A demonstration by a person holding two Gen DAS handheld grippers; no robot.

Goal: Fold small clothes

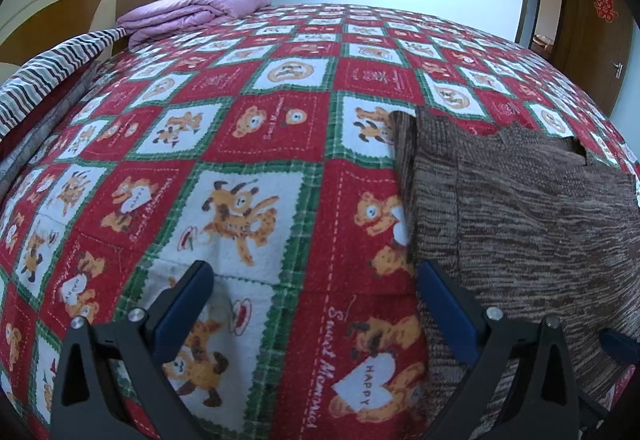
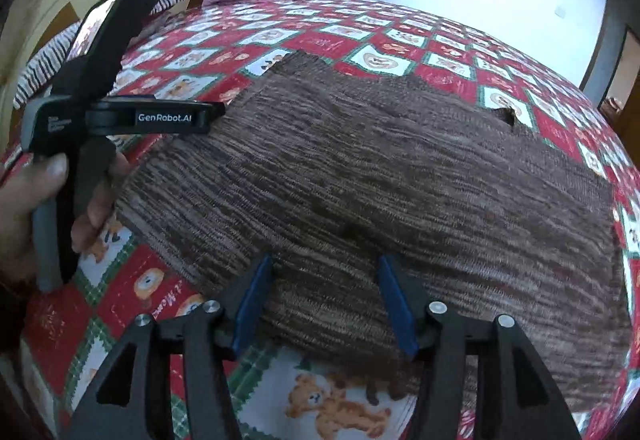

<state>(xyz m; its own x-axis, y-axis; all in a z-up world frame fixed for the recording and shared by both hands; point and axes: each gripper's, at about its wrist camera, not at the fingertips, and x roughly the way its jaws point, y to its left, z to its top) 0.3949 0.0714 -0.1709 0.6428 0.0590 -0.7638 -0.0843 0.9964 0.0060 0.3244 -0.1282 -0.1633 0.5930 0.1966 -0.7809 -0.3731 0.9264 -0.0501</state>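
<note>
On the bed's bear-print quilt (image 2: 320, 36), brown knit garment (image 2: 380, 180) lies partly folded. Right gripper (image 2: 324, 300) released over its near hem; left gripper (image 1: 316, 304) spread, empty. Next: regrasp an edge.

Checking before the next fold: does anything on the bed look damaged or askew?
Nothing clearly damaged. The brown knit garment lies flat on the bedspread, but its far edge looks uneven, with a small dark notch that may be just a fold or opening.
</note>
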